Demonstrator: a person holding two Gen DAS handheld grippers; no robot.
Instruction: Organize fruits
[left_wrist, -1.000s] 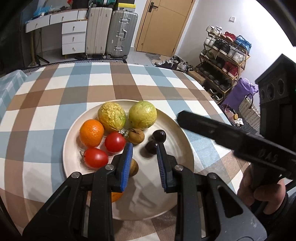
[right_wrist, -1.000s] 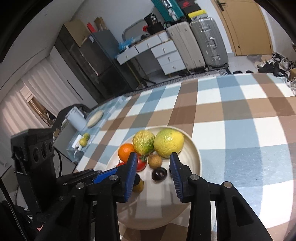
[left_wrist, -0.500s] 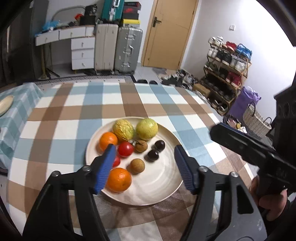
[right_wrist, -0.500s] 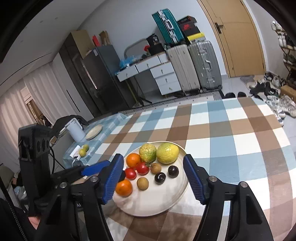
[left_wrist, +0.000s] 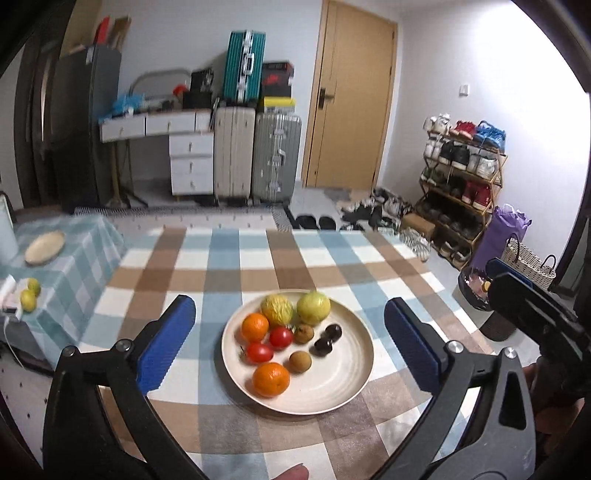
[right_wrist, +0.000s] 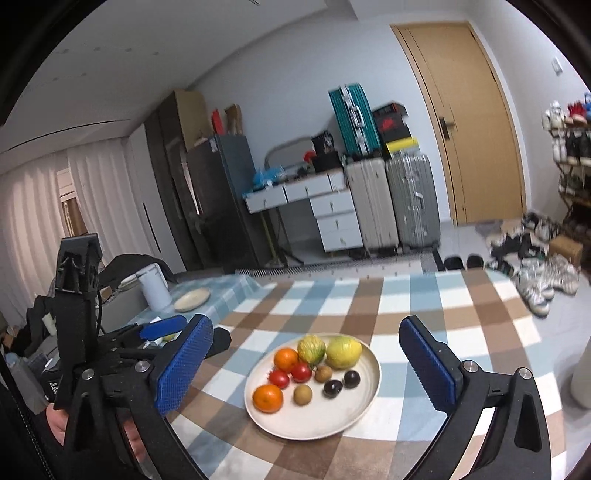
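A cream plate (left_wrist: 343, 395) (right_wrist: 343, 417) sits on the checked tablecloth. It holds two oranges (left_wrist: 270, 379) (right_wrist: 267, 398), two red tomatoes (left_wrist: 259, 352), two yellow-green fruits (left_wrist: 313, 308) (right_wrist: 343, 352), two small brown fruits (left_wrist: 299, 361) and two dark round fruits (left_wrist: 322, 347). My left gripper (left_wrist: 290, 347) is open wide and empty, held back above the plate's near side. My right gripper (right_wrist: 306, 369) is open wide and empty, also held back above the plate. Each gripper shows at the edge of the other's view.
A side table (left_wrist: 74, 258) at the left with a teal checked cloth carries a small plate (left_wrist: 45, 246) and two green-yellow fruits (left_wrist: 28, 298). Suitcases (left_wrist: 275, 157), drawers and a door stand behind. A shoe rack (left_wrist: 461, 184) and bins stand at the right.
Both grippers have opened wide and pulled up and back from the plate. A second orange that was hidden behind the left fingers now lies in plain view at the plate's near side.
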